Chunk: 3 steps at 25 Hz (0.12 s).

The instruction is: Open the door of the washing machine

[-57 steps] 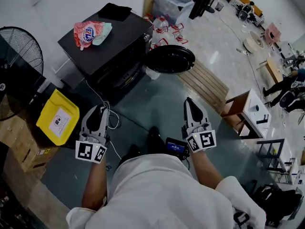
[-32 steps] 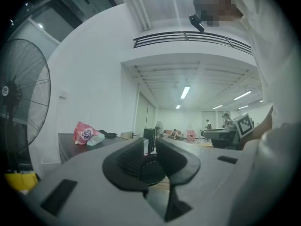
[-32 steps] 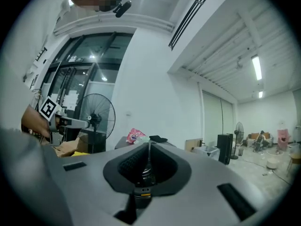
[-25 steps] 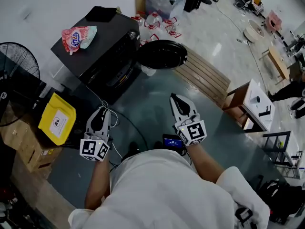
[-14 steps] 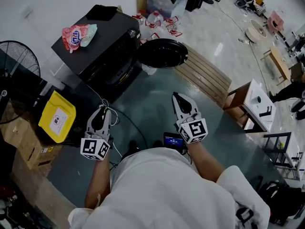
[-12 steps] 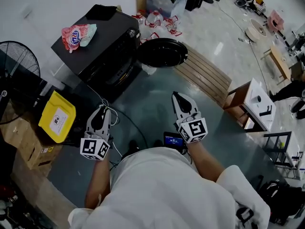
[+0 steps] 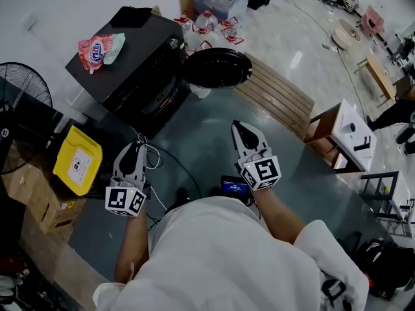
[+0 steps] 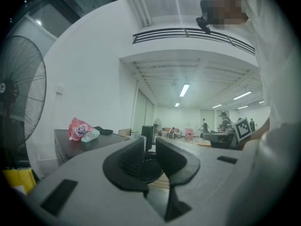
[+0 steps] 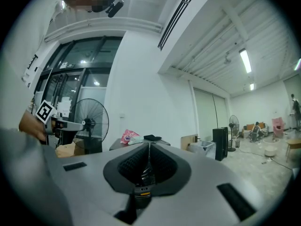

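The black washing machine (image 7: 130, 63) stands at the upper left in the head view. Its round dark door (image 7: 217, 68) is swung out open on the right side of its front. A red detergent bag (image 7: 97, 46) and a black cloth (image 7: 133, 17) lie on its top. My left gripper (image 7: 134, 153) hovers over the floor in front of the machine, jaws slightly apart, nothing between them. In the left gripper view the left gripper (image 8: 149, 149) points at the machine. My right gripper (image 7: 237, 127) is shut and empty, short of the door; its closed pads meet in the right gripper (image 9: 149, 152) view.
A yellow box (image 7: 78, 161), cardboard boxes (image 7: 32, 199) and a standing fan (image 7: 23, 102) are at the left. Cables (image 7: 155, 157) trail on the floor. A slatted wooden board (image 7: 275, 96) lies right of the door, a white side table (image 7: 343, 135) further right. A small lit screen (image 7: 233, 186) sits by my body.
The view has shifted a little. My right gripper has drifted slightly across the floor, still shut. The left gripper and the open door stay as they were.
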Available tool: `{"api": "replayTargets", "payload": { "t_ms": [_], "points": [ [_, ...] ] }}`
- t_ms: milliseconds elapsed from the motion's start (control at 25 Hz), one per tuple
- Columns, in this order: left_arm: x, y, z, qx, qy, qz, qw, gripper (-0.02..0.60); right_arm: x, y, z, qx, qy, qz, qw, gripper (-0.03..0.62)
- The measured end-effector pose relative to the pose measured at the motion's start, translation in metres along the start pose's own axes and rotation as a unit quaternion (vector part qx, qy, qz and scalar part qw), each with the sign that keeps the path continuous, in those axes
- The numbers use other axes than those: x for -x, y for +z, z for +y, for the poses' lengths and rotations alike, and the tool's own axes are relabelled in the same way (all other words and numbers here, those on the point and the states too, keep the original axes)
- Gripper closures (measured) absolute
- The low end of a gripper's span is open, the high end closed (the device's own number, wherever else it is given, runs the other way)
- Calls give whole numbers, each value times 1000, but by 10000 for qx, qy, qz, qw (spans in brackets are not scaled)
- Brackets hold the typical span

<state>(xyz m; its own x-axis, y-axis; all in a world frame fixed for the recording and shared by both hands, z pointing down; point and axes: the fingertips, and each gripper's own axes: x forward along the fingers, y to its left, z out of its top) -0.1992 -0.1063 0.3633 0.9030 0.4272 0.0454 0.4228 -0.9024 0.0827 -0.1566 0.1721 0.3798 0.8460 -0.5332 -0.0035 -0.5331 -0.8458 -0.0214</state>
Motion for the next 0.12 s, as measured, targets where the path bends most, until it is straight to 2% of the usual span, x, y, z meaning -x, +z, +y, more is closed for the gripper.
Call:
{"api": "replayTargets", "payload": {
  "t_ms": [120],
  "points": [
    [-5, -1, -1, 27, 17, -17, 10000, 500, 0, -2, -6, -18, -10, -10, 10000, 559]
  ]
}}
